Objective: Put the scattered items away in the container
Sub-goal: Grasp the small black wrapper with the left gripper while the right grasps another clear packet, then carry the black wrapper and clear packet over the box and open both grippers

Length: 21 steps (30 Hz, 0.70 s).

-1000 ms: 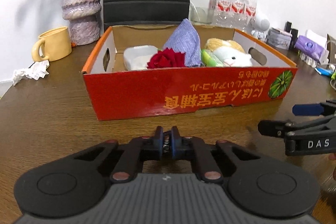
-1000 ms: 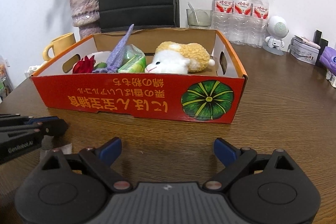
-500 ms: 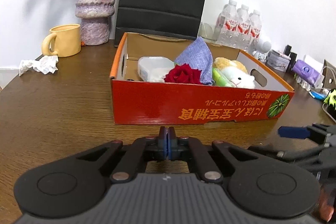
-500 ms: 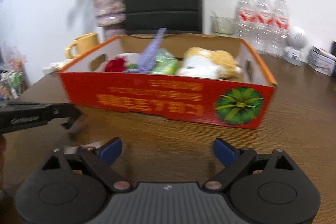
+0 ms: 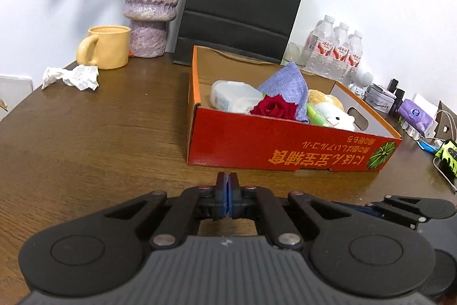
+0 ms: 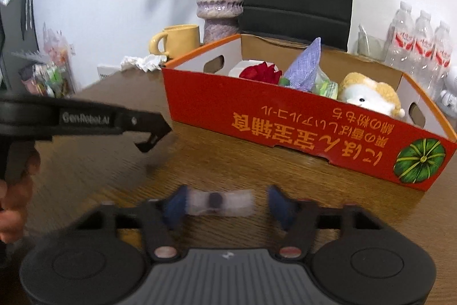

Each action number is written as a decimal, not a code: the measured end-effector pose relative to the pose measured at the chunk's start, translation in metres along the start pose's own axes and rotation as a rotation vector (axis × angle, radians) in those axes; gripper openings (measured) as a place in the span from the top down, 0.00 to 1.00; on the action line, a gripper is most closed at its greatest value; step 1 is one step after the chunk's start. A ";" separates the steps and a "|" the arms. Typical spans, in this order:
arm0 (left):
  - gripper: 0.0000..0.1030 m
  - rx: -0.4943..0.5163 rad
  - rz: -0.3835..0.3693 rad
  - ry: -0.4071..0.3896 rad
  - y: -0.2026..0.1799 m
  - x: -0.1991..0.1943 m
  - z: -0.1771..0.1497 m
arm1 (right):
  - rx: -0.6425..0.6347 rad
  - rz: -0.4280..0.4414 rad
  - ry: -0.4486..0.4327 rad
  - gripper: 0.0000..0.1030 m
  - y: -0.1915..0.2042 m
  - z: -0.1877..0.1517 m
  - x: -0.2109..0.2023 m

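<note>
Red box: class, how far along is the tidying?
Done: rose, blue cloth and plush toy lie in the red box. In hand: the right gripper has just been closing its jaws around a small clear packet on the table, not yet gripped. Remaining: that packet; perhaps the crumpled tissue.

Your left gripper (image 5: 227,197) is hovering over the wooden table (image 5: 100,139) with its jaws pressed together and nothing between them, just short of the red box (image 5: 285,145). The box is holding a plastic tub (image 5: 231,97), a rose (image 5: 274,107), a blue cloth (image 5: 288,85) and a plush toy (image 5: 334,112). Your right gripper (image 5: 411,207) is showing at the right edge.
</note>
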<state>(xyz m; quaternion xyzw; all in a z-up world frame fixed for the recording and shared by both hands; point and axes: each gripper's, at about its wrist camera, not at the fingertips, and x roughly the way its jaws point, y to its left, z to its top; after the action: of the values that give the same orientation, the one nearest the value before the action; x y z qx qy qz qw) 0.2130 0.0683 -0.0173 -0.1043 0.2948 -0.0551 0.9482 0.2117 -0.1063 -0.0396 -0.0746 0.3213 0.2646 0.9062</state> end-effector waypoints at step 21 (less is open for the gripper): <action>0.98 -0.004 -0.036 -0.023 -0.002 -0.008 -0.001 | 0.136 -0.017 -0.096 1.00 -0.034 -0.006 -0.031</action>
<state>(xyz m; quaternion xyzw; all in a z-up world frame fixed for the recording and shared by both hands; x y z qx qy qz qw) 0.2059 0.0679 -0.0132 -0.1122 0.2823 -0.0703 0.9502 0.2057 -0.1501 -0.0264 -0.0031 0.2941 0.2378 0.9257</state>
